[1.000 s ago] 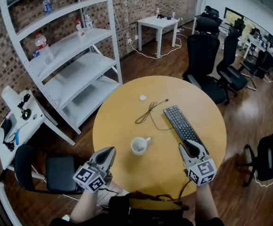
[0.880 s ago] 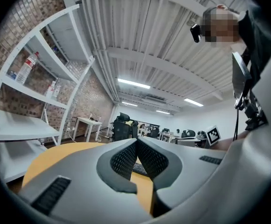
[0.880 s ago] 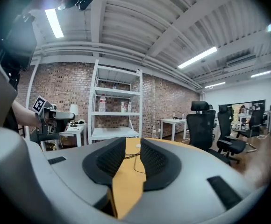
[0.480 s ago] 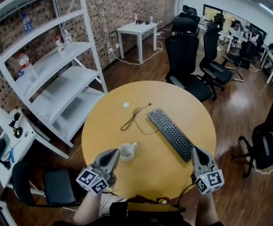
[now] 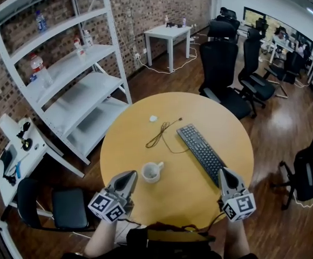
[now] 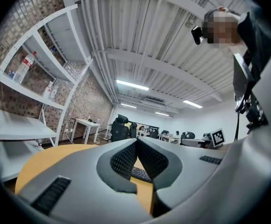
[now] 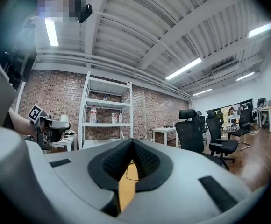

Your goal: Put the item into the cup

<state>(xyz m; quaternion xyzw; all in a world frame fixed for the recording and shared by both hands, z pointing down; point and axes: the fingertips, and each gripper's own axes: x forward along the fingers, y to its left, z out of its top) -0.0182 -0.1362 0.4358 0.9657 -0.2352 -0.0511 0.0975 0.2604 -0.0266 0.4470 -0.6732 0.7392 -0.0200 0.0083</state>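
A white cup (image 5: 151, 171) with its handle to the right stands on the round yellow table (image 5: 140, 144), near the front. A small white item (image 5: 153, 118) lies at the table's far side, beside a thin black cable (image 5: 162, 133). My left gripper (image 5: 127, 176) hovers at the front edge, just left of the cup, shut and empty. My right gripper (image 5: 223, 171) is at the front right edge, near the keyboard's close end, also shut with nothing in it. In the gripper views, the left gripper (image 6: 136, 141) and right gripper (image 7: 131, 141) each show their pads meeting at the tips.
A black keyboard (image 5: 202, 152) lies diagonally on the table's right half. A white shelf unit (image 5: 70, 85) with bottles stands to the left. Black office chairs (image 5: 221, 63) are behind the table, and another black chair (image 5: 65, 206) sits at the front left.
The right gripper has drawn back from over the keyboard's near end to the table edge, and its jaws have come together. The left gripper has barely moved.
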